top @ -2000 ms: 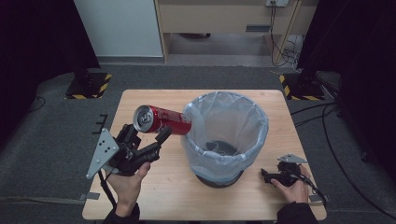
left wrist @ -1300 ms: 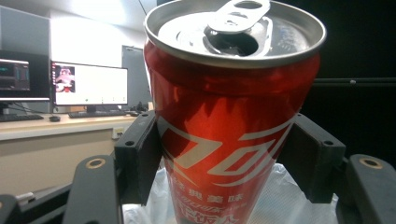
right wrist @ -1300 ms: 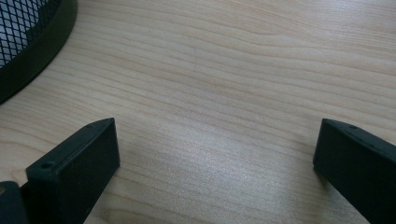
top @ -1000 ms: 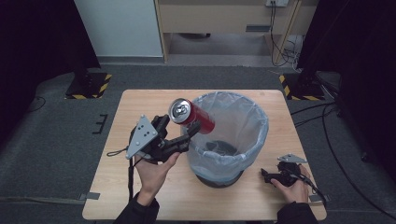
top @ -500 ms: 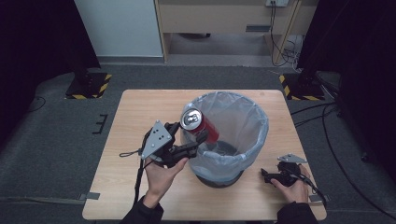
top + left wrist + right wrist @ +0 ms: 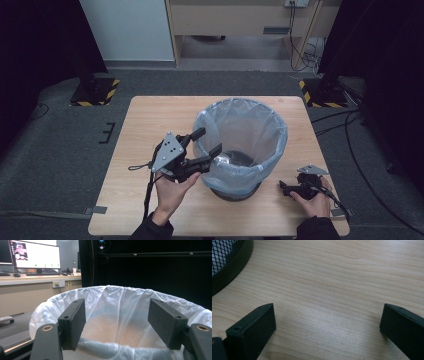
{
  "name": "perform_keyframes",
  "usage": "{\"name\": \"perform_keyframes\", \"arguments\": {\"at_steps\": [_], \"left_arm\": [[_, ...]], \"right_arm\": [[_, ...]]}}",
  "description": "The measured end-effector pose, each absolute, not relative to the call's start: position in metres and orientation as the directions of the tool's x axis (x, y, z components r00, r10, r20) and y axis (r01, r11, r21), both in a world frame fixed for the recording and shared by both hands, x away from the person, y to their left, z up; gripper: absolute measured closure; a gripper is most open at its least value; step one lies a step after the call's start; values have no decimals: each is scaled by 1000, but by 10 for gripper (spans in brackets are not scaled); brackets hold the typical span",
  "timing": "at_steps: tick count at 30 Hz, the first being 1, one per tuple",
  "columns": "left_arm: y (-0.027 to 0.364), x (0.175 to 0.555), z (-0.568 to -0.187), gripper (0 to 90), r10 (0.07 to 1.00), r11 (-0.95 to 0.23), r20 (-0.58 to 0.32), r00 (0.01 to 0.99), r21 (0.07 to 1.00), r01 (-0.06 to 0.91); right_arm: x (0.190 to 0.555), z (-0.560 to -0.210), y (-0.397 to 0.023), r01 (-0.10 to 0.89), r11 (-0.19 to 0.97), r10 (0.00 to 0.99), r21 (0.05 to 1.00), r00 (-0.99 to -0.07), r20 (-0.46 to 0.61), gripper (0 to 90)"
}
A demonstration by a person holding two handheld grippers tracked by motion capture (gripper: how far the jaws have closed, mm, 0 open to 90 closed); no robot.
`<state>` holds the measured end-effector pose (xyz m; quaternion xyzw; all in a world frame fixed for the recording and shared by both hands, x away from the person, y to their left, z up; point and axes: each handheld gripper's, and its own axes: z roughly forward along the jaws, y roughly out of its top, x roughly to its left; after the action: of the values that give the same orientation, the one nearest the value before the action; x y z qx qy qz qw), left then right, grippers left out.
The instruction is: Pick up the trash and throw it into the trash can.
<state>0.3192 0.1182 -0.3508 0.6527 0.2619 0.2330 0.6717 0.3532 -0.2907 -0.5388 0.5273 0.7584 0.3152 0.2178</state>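
Fingers [image 6: 199,134] on our left gripper [image 6: 205,143] are now spreading empty at the bin [image 6: 240,145] rim, nine o'clock side; the red can we were pinching is gone, probably dropped inside. Right gripper [image 6: 286,188] is resting splayed on the counter [image 6: 150,120], five o'clock.

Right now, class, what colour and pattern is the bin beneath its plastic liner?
Black wire mesh bin, clearest in the right gripper view.

The lined bin [image 6: 240,145] blocks the table's [image 6: 150,120] middle, its mouth open from above, with bare wood free left, behind and right of it.
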Motion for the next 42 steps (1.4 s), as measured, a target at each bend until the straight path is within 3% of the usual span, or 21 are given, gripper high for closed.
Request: {"name": "perform_keyframes", "arguments": {"at_steps": [23,42], "left_arm": [[177,310,-354,276,759,18,-27,651,1000,21],[208,323,-412,238,822,-72,-45,568,980,183]], "right_arm": [[353,-539,-291,664,244,937,707,-348,4,5],[353,-539,-291,663,244,937,707,-349,4,5]]}}
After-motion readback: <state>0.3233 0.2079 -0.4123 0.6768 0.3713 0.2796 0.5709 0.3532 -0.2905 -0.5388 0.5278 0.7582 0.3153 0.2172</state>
